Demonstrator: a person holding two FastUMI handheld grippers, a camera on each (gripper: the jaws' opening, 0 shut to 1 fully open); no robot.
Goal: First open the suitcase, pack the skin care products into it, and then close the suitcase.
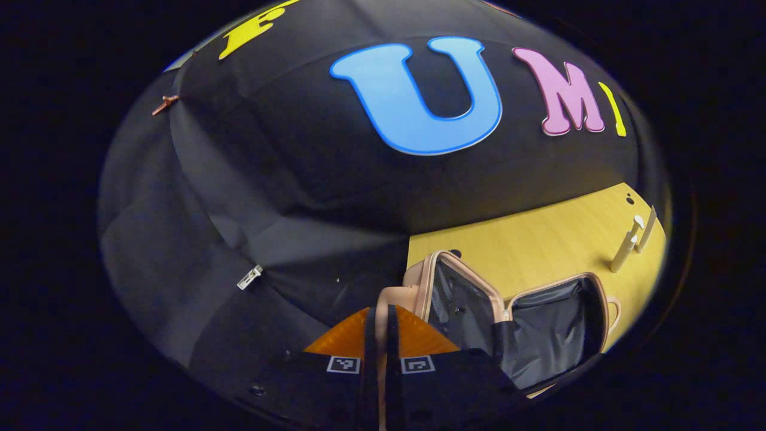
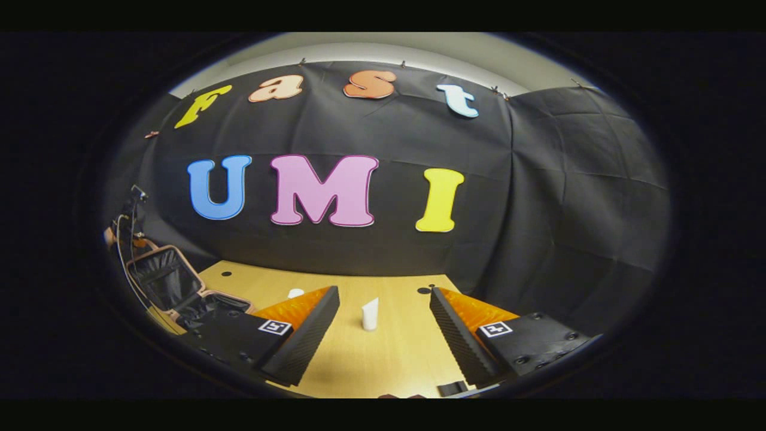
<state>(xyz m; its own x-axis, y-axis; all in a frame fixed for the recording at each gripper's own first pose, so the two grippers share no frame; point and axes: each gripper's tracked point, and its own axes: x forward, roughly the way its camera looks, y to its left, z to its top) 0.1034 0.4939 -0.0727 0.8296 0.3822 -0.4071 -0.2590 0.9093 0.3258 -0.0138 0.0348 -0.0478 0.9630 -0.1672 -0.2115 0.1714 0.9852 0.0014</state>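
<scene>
The pink suitcase (image 1: 419, 281) lies open on the wooden table (image 1: 538, 239), its dark lining showing in both halves. My left gripper (image 1: 383, 310) is shut on the rim of the raised lid. In the right gripper view the suitcase (image 2: 161, 278) stands at the far left, with the left gripper (image 2: 133, 206) and a hand at the lid's top. My right gripper (image 2: 383, 293) is open above the table. A white tube (image 2: 370, 314) stands upright ahead, between its fingers and untouched. A second white product (image 2: 295, 293) peeks from behind one finger. Both white products (image 1: 625, 251) stand right of the case.
The black cloth wall closes off the table's back and right sides. Small dark holes (image 2: 424, 290) dot the tabletop (image 2: 389, 359). Bare wood lies between the suitcase and the white products.
</scene>
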